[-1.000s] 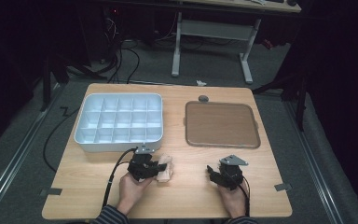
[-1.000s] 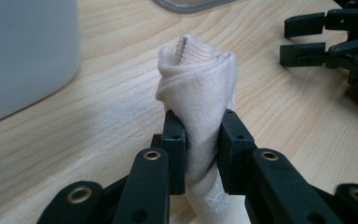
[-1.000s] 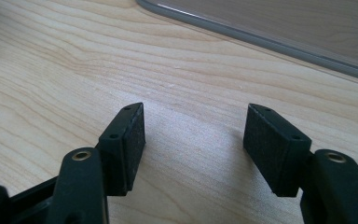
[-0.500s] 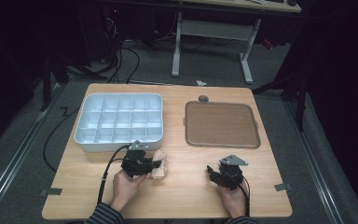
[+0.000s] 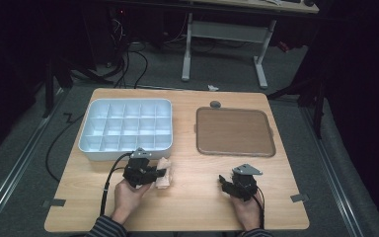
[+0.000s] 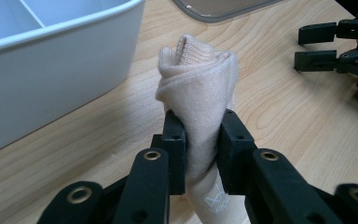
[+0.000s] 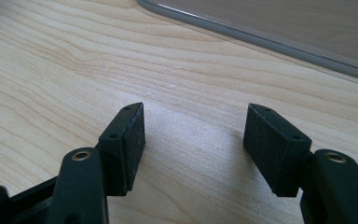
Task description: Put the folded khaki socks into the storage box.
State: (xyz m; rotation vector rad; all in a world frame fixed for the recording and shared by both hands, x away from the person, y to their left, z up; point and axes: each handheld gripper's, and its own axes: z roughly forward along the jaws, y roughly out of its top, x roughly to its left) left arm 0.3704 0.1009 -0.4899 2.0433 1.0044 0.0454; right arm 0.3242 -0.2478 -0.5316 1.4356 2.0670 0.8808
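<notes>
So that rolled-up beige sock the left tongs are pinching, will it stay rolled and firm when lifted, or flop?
The sock is soft knit and pinches in visibly between the left tongs, so it probably sags rather than staying stiff. Its loose folds at the top suggest it may partly unroll. It looks light, and the fabric should grip rather than slip.

The left gripper (image 5: 159, 173), clamped on the rolled beige sock (image 5: 164, 172), now points rightward rather than forward, the sock turned with it.
</notes>
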